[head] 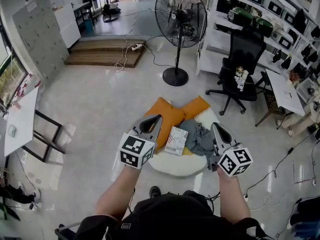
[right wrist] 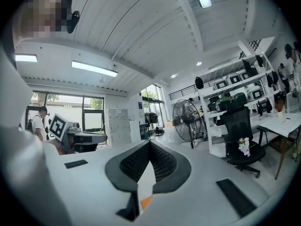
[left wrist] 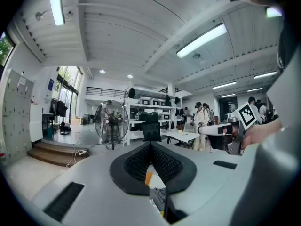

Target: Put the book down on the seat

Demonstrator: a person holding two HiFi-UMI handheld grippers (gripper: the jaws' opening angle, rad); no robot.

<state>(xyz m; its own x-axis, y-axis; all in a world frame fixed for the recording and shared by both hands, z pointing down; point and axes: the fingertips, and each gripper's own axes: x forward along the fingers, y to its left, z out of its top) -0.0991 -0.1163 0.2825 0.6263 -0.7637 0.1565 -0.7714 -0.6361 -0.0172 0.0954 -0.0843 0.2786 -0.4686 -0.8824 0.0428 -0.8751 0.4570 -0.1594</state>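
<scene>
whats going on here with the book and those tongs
A person holds a pair of tongs in each hand over a white seat. The book already lies flat on it, between orange cushions and a grey cloth. The left tongs and right tongs are both shut and hold nothing.

Lab: equipment shelves (head: 260,19), lockers (head: 40,34)
</scene>
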